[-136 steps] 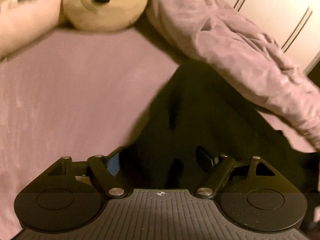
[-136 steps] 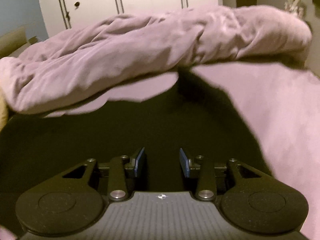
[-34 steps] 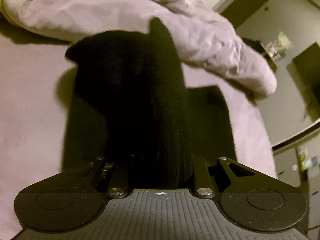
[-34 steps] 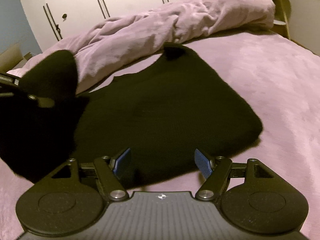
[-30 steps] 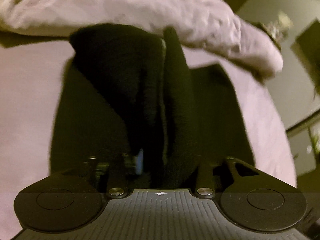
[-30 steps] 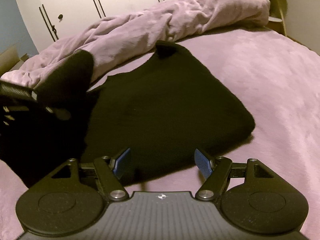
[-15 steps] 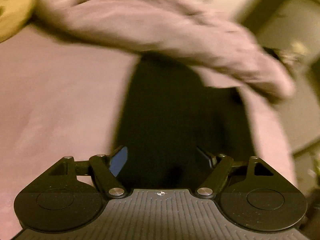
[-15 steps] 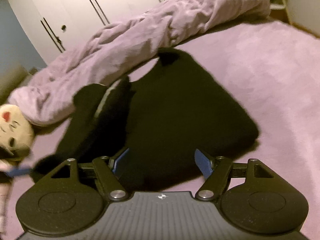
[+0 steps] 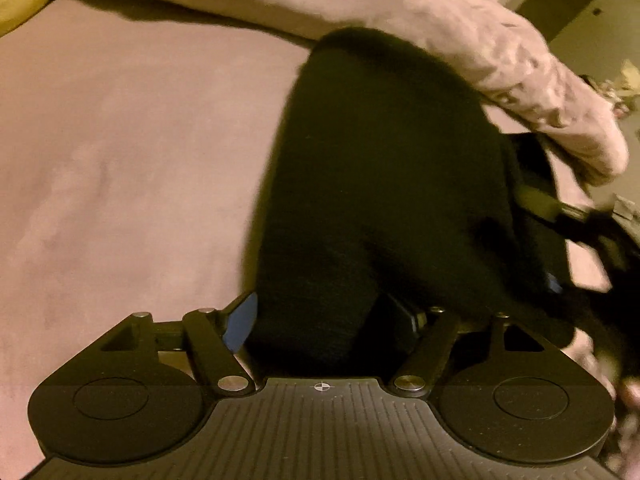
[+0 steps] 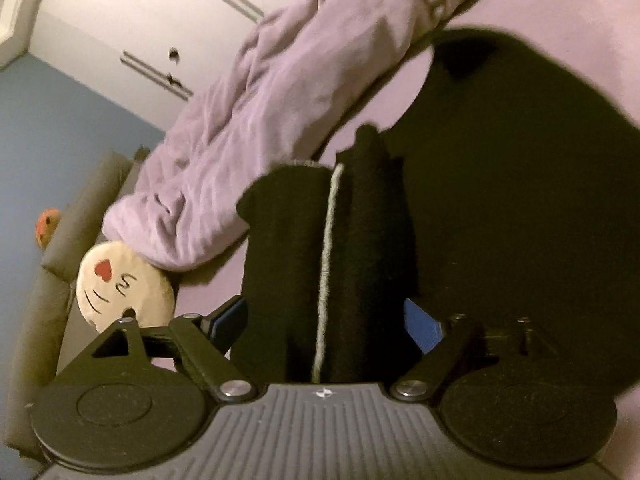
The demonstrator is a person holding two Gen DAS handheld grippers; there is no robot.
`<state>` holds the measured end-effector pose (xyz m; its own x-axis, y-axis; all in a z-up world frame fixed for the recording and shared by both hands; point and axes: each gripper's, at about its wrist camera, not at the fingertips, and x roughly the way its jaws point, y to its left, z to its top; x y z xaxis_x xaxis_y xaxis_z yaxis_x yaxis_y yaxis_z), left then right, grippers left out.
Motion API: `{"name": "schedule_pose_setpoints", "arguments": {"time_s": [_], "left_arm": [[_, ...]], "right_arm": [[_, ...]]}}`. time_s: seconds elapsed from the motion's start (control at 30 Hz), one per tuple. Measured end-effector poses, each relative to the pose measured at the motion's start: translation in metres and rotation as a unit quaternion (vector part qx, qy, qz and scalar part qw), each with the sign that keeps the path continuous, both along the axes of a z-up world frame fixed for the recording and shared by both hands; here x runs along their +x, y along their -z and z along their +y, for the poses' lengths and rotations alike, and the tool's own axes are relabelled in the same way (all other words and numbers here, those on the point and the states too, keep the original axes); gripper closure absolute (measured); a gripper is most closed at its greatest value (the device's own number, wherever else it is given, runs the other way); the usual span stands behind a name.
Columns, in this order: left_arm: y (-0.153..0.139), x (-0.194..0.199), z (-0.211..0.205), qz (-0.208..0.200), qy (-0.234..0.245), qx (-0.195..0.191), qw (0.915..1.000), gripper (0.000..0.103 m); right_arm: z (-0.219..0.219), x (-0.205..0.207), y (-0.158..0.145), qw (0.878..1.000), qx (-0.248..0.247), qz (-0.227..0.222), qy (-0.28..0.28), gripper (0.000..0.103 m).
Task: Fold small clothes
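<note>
Right wrist view: right gripper (image 10: 324,320) and left gripper (image 9: 324,316) both agape, straddling black knit garment (image 10: 500,200); folded panel may slump if snagged.

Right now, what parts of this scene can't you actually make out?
- Left wrist view: the black garment is one dark mass; its folds are lost in blur and dim light.
- Left wrist view: the right hand-held gripper is smeared and partly cut off at the right edge.
- Right wrist view: the garment's near end disappears behind the gripper body.
</note>
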<state>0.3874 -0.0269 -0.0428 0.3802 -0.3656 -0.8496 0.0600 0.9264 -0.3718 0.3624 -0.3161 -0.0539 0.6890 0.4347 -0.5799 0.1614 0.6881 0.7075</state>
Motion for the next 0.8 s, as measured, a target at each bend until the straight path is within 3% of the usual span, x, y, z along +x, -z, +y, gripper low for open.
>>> {"name": "schedule_pose_setpoints", "arguments": {"time_s": [0.03,0.1,0.17,0.23,0.3,0.37,0.43,0.5,0.8], "left_arm": [[-0.001,-0.003,0.004,-0.002,0.004,-0.009,1.0000,0.026],[-0.001,-0.008,0.014,0.002,0.005,-0.019,0.9998,0.025],[-0.003,-0.016,0.025,0.007,-0.004,-0.027,0.9996,0.025],[-0.004,-0.025,0.037,0.015,-0.020,-0.037,0.9990,0.025],[-0.004,-0.034,0.043,0.023,-0.029,-0.032,0.9988,0.025],[-0.003,-0.042,0.047,0.031,-0.036,-0.026,0.9985,0.025],[-0.002,-0.047,0.049,0.039,-0.044,-0.027,0.9979,0.025],[-0.003,-0.049,0.052,0.043,-0.054,-0.029,0.9972,0.025],[-0.017,-0.040,0.046,0.018,-0.062,-0.030,0.9975,0.025]], "right_arm": [[0.004,0.007,0.002,1.000,-0.001,0.002,-0.010,0.030],[0.015,0.017,0.003,0.999,-0.023,0.002,-0.032,0.063],[0.021,0.023,0.003,0.998,-0.048,0.003,-0.048,0.062],[0.020,0.027,0.004,0.998,-0.041,0.007,-0.051,0.050],[0.019,0.034,0.006,0.998,-0.029,0.012,-0.060,0.028],[0.023,0.043,0.005,0.997,-0.018,0.014,-0.068,0.025],[0.030,0.049,0.005,0.997,-0.030,0.011,-0.071,0.033],[0.037,0.053,-0.001,0.993,-0.086,0.010,-0.081,0.079],[0.030,0.035,-0.081,0.963,-0.219,-0.106,-0.119,0.084]]}}
